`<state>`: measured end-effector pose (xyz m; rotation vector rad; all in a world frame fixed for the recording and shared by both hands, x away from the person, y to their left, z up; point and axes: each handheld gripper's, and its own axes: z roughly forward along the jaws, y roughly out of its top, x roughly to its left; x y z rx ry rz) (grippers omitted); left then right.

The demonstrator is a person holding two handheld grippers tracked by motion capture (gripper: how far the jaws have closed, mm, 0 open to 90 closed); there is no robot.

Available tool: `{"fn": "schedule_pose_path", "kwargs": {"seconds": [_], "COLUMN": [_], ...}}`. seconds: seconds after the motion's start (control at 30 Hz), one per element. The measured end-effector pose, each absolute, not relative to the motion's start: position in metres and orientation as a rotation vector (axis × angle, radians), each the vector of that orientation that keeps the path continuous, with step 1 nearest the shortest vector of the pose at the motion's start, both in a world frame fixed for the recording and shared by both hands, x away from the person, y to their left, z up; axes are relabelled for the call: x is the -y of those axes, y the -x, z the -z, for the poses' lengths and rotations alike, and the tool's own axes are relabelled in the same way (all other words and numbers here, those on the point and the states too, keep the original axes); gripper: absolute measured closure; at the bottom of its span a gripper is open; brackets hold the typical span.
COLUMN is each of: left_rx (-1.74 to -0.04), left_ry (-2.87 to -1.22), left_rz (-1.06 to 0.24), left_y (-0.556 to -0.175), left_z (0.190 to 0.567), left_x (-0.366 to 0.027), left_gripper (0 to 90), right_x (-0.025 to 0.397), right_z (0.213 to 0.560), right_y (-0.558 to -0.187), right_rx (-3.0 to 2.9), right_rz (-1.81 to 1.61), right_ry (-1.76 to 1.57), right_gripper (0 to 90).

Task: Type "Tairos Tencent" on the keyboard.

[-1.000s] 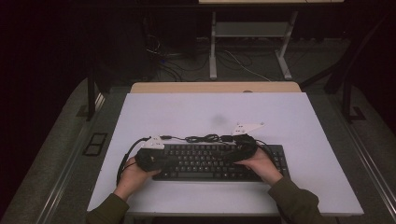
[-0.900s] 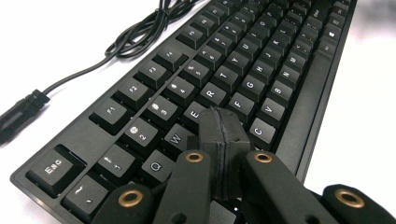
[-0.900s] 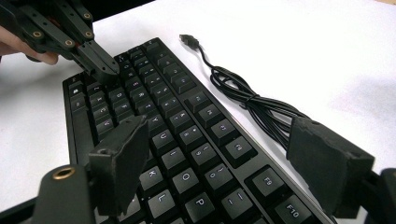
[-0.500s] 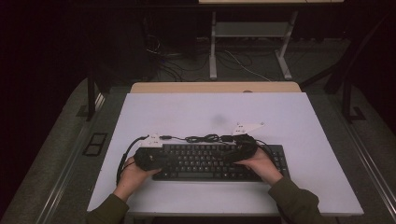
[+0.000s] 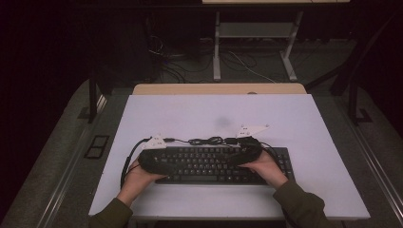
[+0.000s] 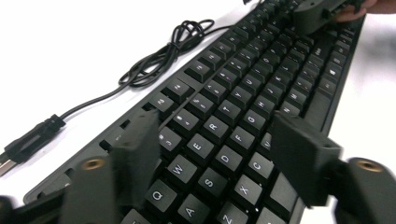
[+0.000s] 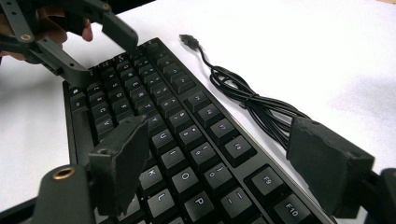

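Both tongs, your left [image 6: 215, 172] and right [image 7: 229, 172], were released and straddled the keyboard [image 5: 214, 164] ends on the surface [image 5: 285, 118]; next you probably needed to clench them evenly before lifting.

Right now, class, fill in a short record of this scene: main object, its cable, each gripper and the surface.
main object: black keyboard, flat on the table, long side toward the person
cable: black cable, bundled on the table beyond the keyboard's far edge, plug lying loose
left gripper: left gripper open, jaws straddling the keyboard's left end
right gripper: right gripper open, jaws straddling the right part of the keyboard, far jaw near the cable
surface: white table
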<state>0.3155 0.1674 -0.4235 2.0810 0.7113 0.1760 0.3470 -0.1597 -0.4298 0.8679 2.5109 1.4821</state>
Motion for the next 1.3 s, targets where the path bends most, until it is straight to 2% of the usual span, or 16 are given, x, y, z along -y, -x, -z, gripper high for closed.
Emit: {"fn": "schedule_pose_path", "kwargs": {"seconds": [0.3, 0.43, 0.6, 0.77, 0.93, 1.07, 1.3], "left_rx": [-0.693, -0.662, -0.631, -0.595, -0.565, -0.543, -0.534], "left_ry": [-2.057, -2.069, -2.070, -2.071, -2.100, -2.134, -2.173], "left_rz": [-0.150, -0.135, -0.097, -0.040, -0.009, 0.002, 0.005], "left_y": [-0.308, -0.301, -0.293, -0.291, -0.290, -0.291, -0.292], "left_z": [0.419, 0.419, 0.420, 0.422, 0.424, 0.427, 0.432], "left_x": [-0.165, -0.161, -0.161, -0.161, -0.157, -0.154, -0.151], "left_gripper": [27.8, 31.4, 45.1, 66.2, 81.4, 89.1, 89.3], "right_x": [0.161, 0.162, 0.163, 0.162, 0.162, 0.162, 0.162], "right_z": [0.429, 0.428, 0.428, 0.428, 0.428, 0.428, 0.428], "right_y": [-0.348, -0.347, -0.348, -0.347, -0.347, -0.347, -0.347], "right_rx": [-2.508, -2.500, -2.497, -2.502, -2.499, -2.503, -2.501], "right_rz": [-1.484, -1.489, -1.490, -1.485, -1.488, -1.484, -1.485], "right_ry": [-0.869, -0.870, -0.868, -0.865, -0.869, -0.868, -0.868], "right_gripper": [20.7, 20.7, 20.7, 20.7, 20.7, 20.7, 20.7]}}
